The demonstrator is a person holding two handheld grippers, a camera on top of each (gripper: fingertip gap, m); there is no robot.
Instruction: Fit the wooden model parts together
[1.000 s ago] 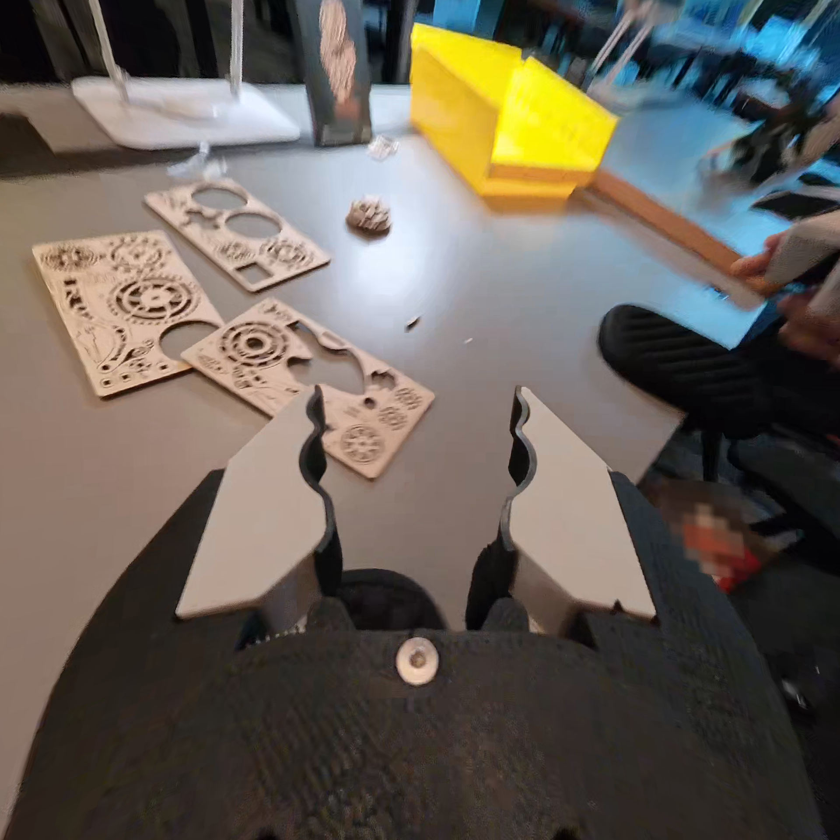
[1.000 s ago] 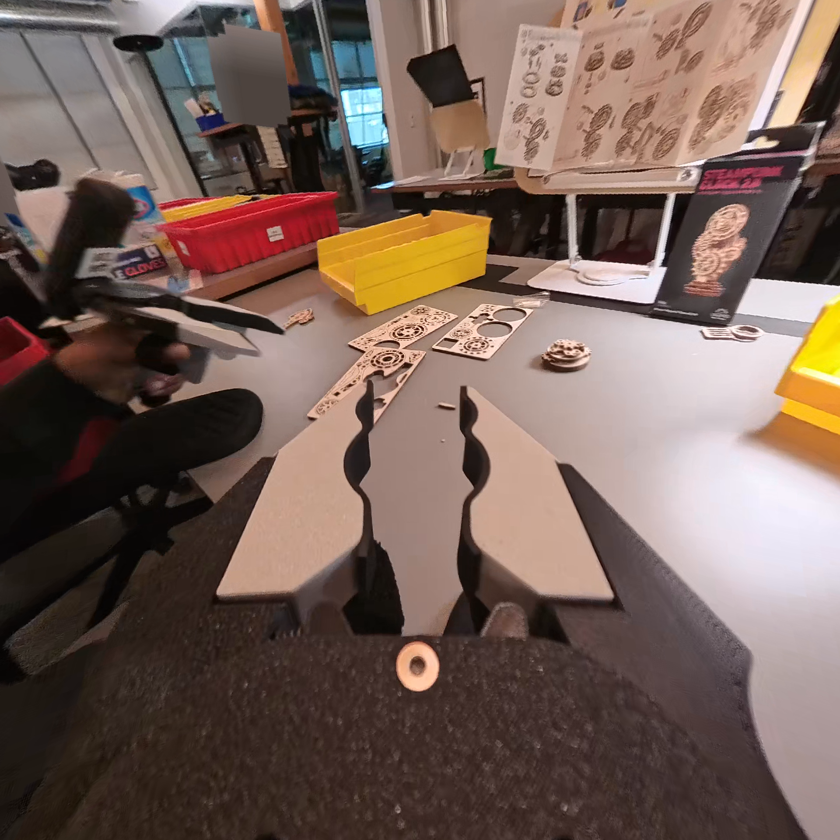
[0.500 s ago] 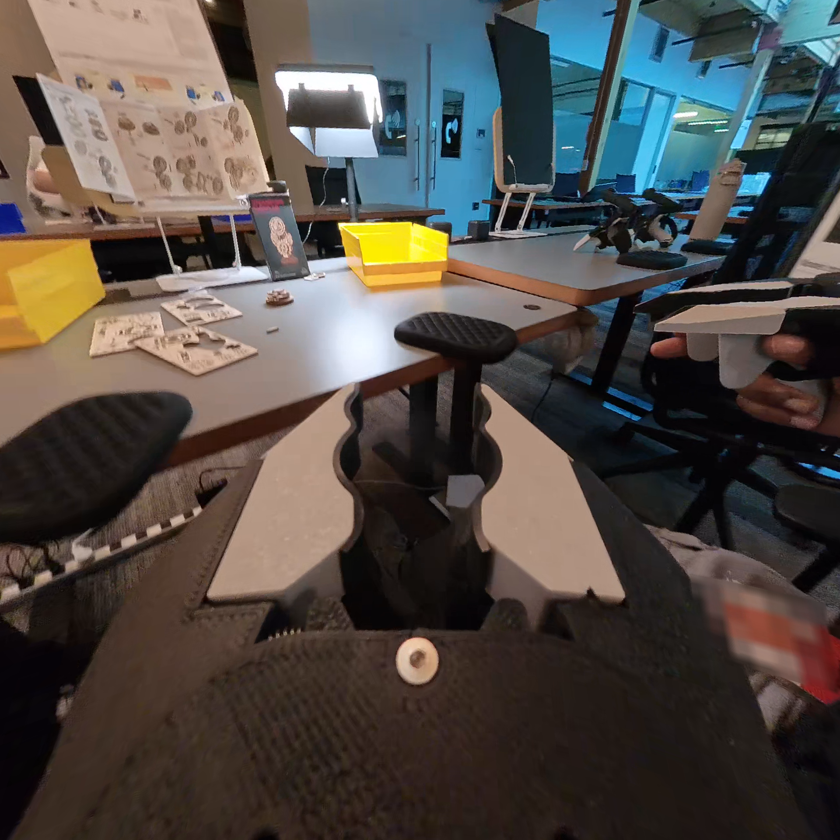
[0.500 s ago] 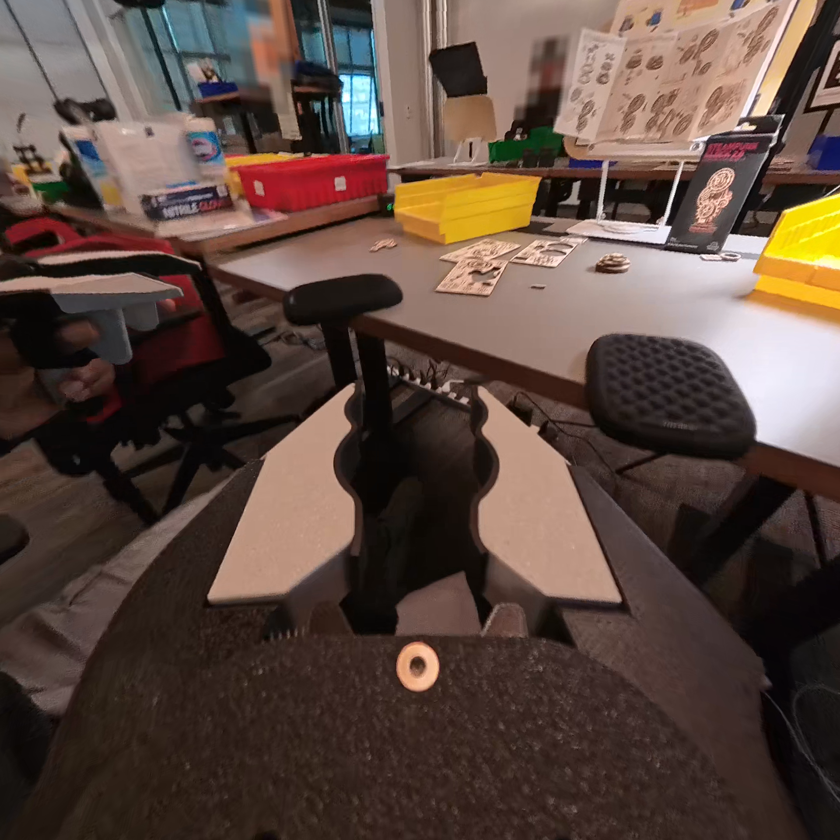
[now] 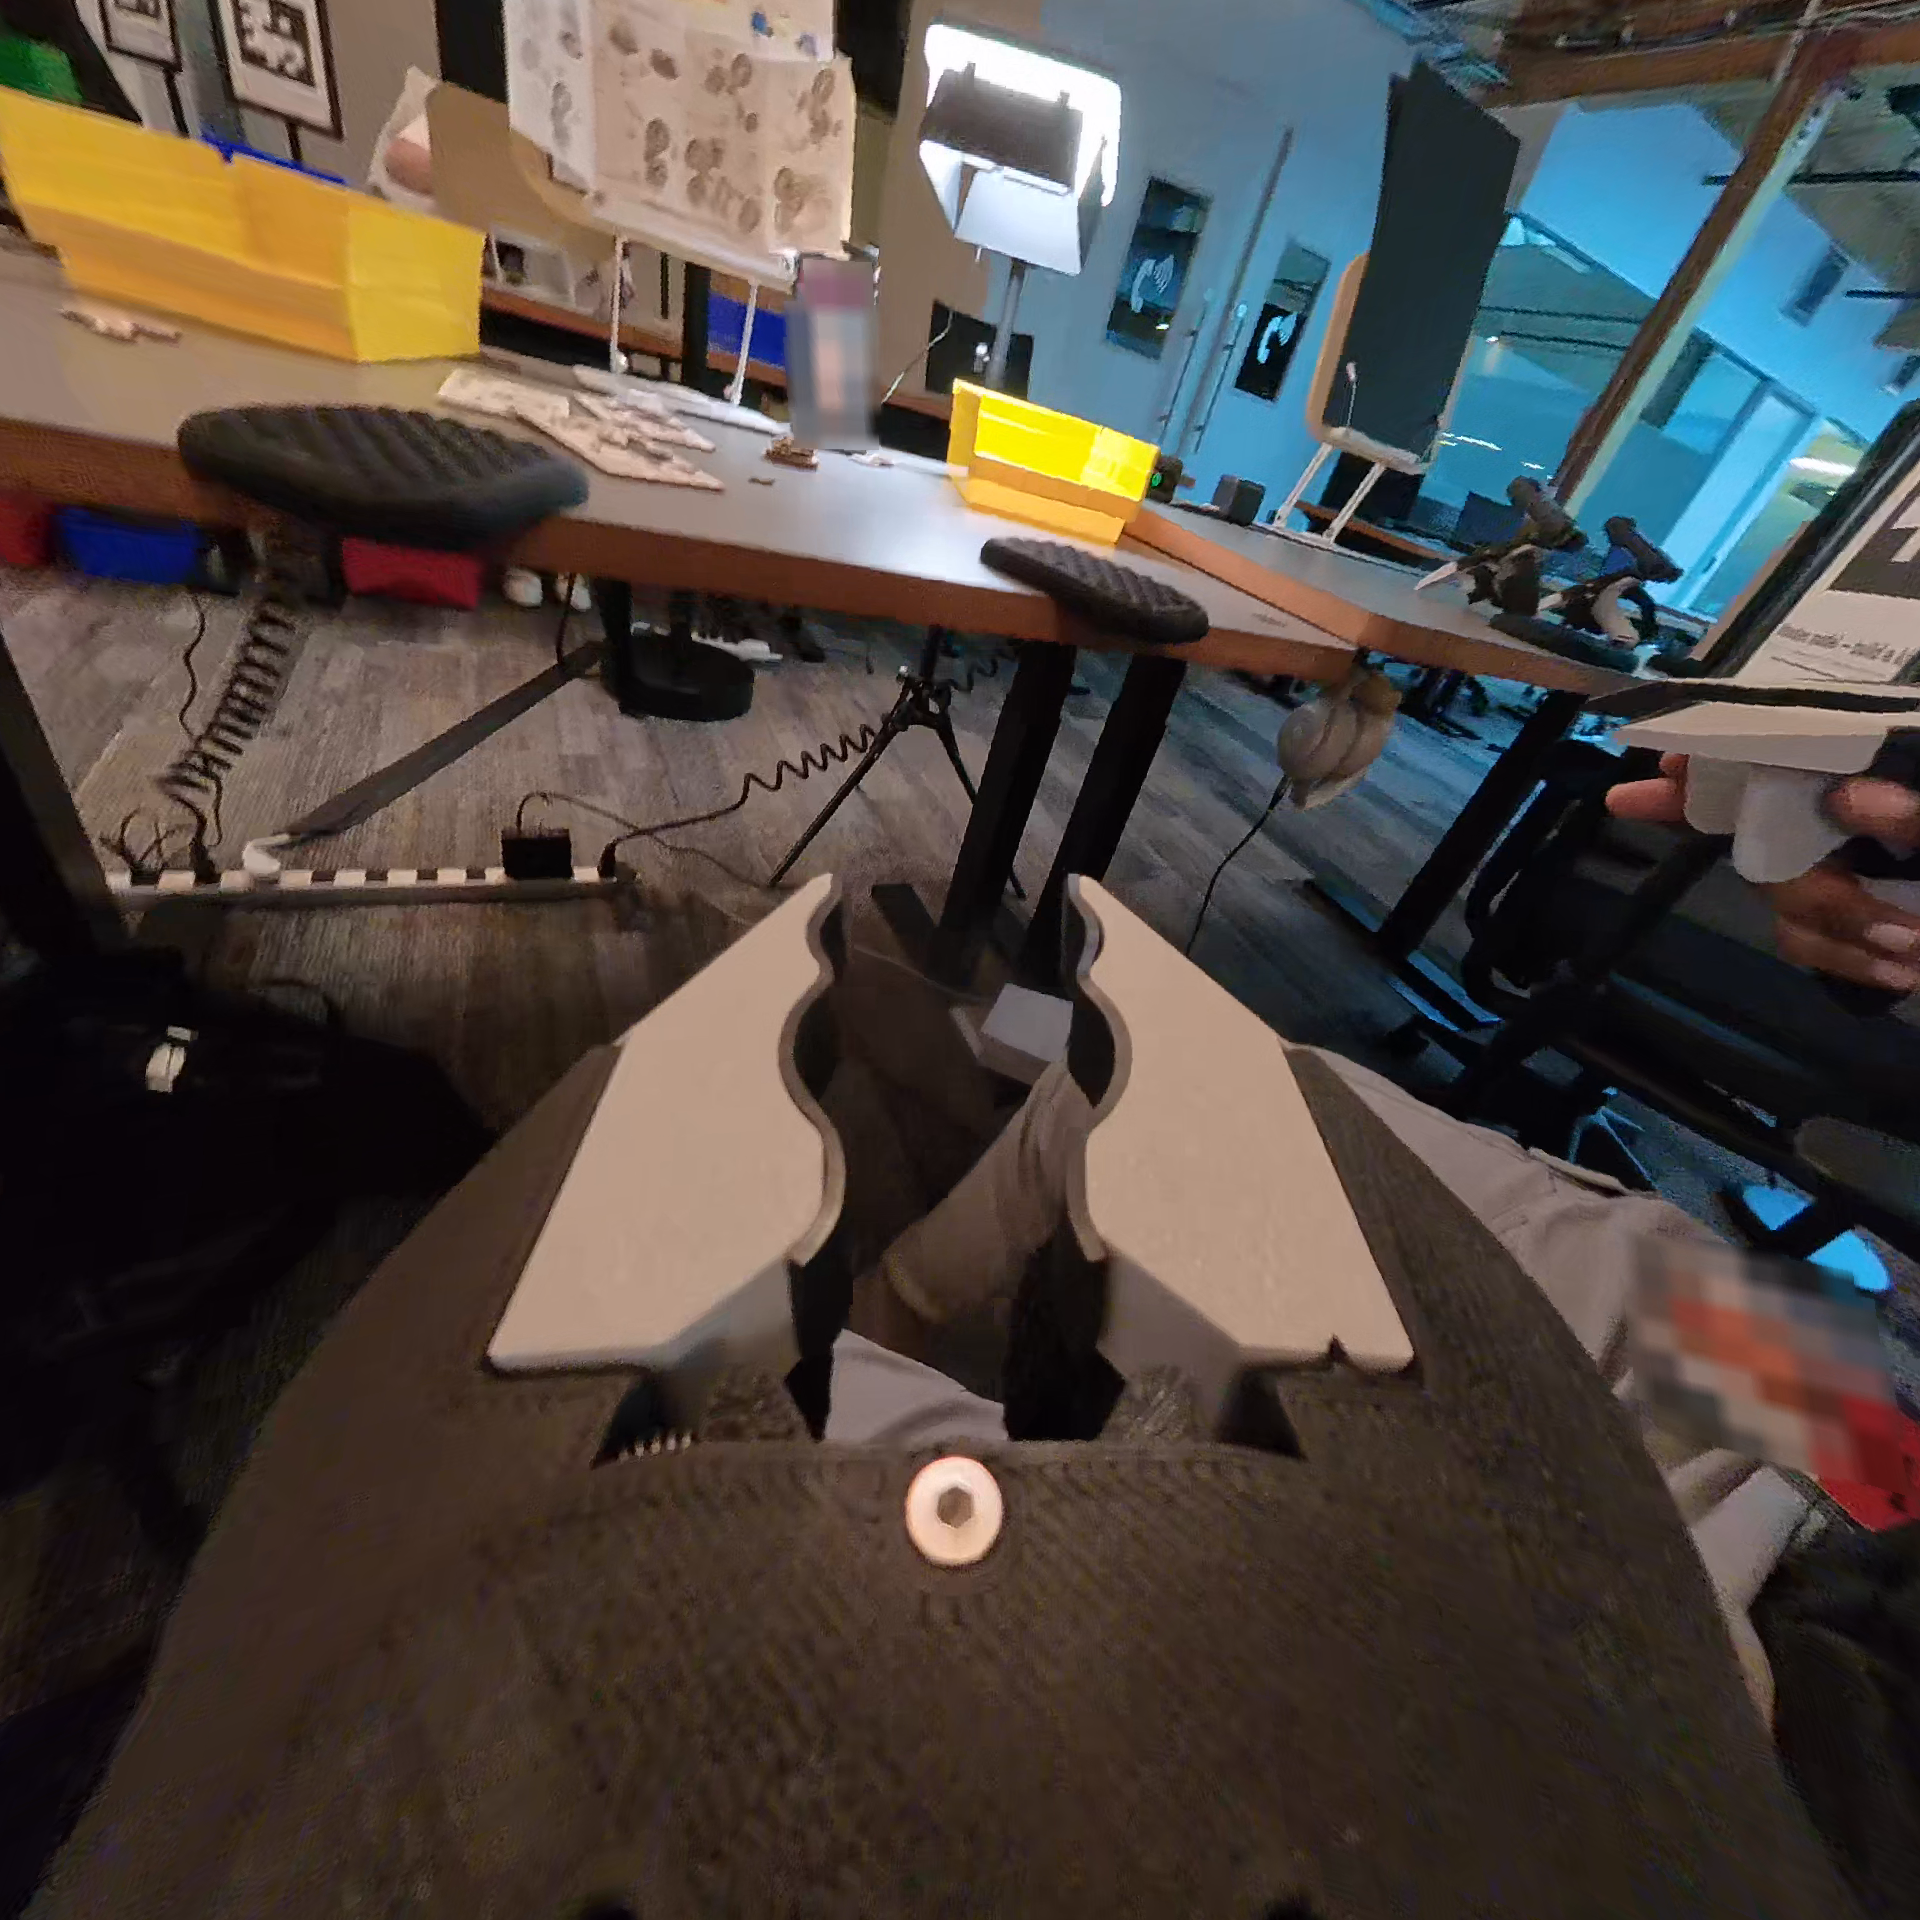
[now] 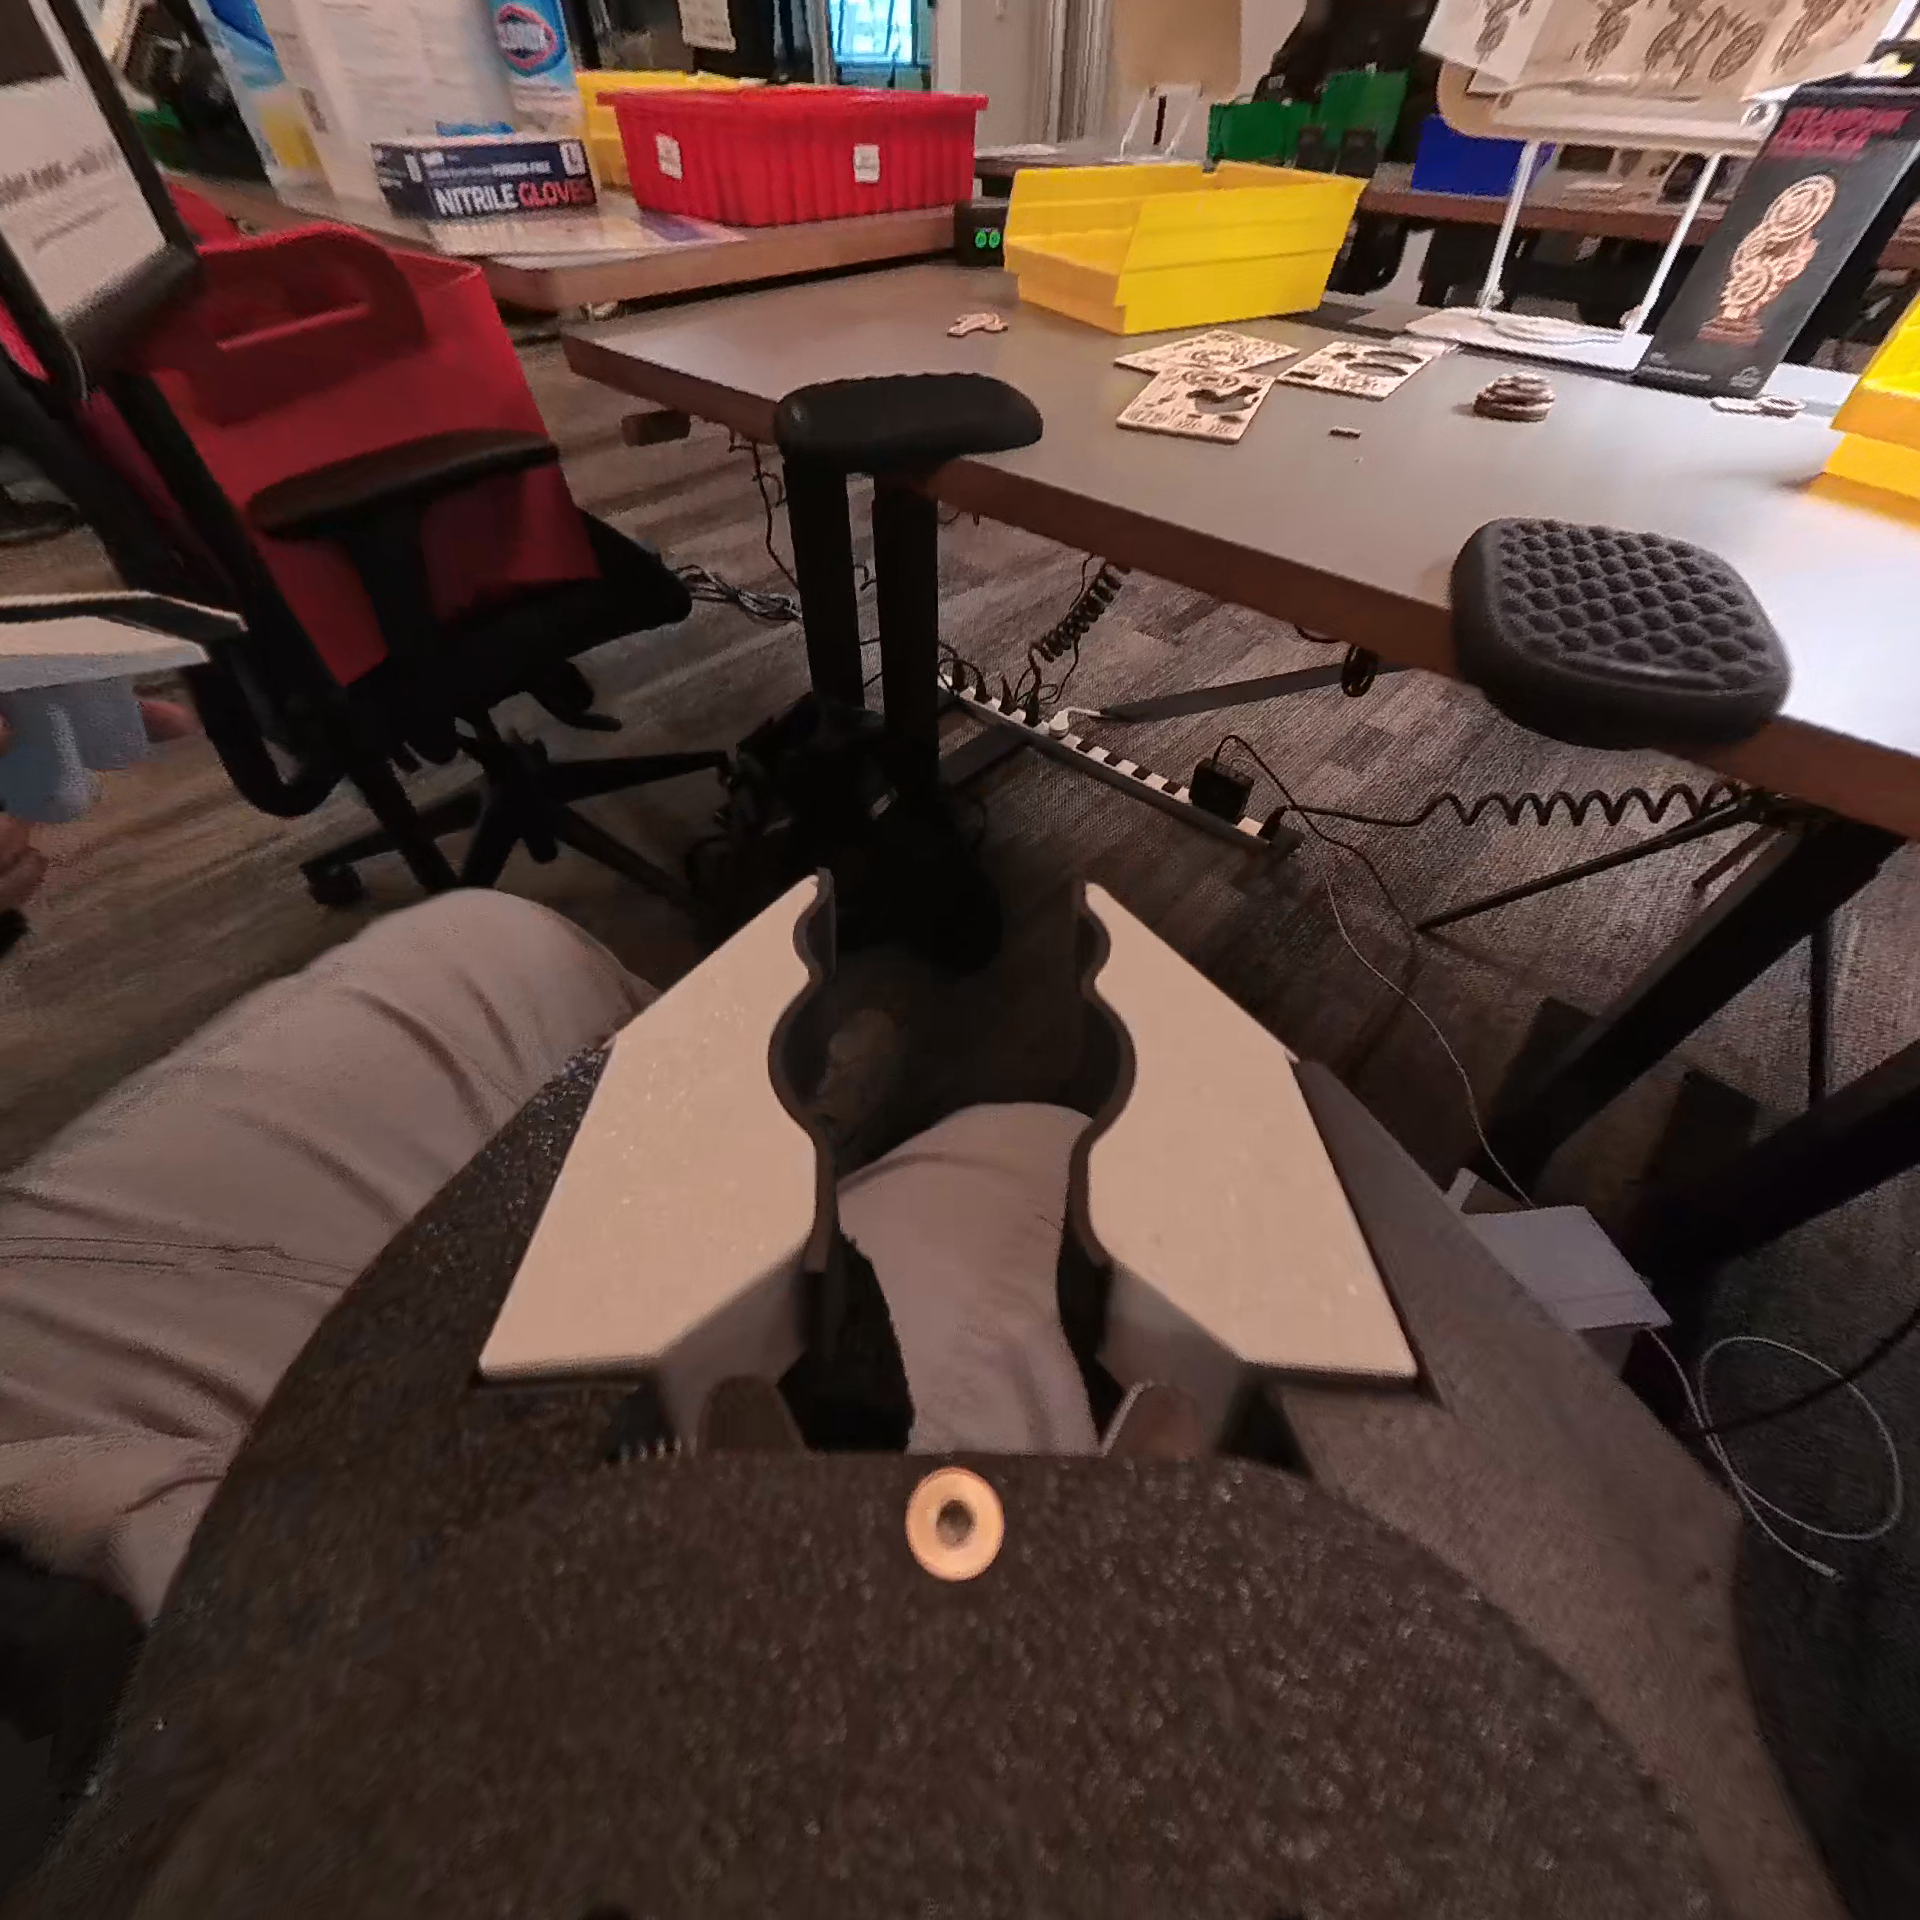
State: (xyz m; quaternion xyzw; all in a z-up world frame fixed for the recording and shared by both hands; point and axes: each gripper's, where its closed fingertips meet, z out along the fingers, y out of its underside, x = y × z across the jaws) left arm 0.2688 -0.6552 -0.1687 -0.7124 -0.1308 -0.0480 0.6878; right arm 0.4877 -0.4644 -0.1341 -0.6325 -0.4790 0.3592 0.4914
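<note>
Grey table (image 6: pixel 1403 488) fills the upper right of the right wrist view, standing well ahead of and above both tools, which hang low over a carpeted floor (image 6: pixel 1195 727) and the person's lap. Left to right on it: yellow bins (image 6: pixel 1174 244), the wooden sheets (image 6: pixel 1205 390) lying flat in a cluster, a small assembled gear stack (image 6: pixel 1515 398), and a dark box (image 6: pixel 1756 208) standing upright. A red chair (image 6: pixel 343 416) sits far left of the right gripper (image 6: pixel 954 925).

That gripper is spread and empty; the left gripper (image 5: pixel 951 920) is likewise parted and holds nothing, with the sheets (image 5: pixel 613 431) far ahead to its upper left, beyond a black armrest (image 5: pixel 374 473).

The sheets look thin, light and stiff, with lacy cut-outs likely to snap. I judge an edge pinch on solid border wood safest, sliding a sheet toward the table rim first, since flat pieces offer little to grip.
</note>
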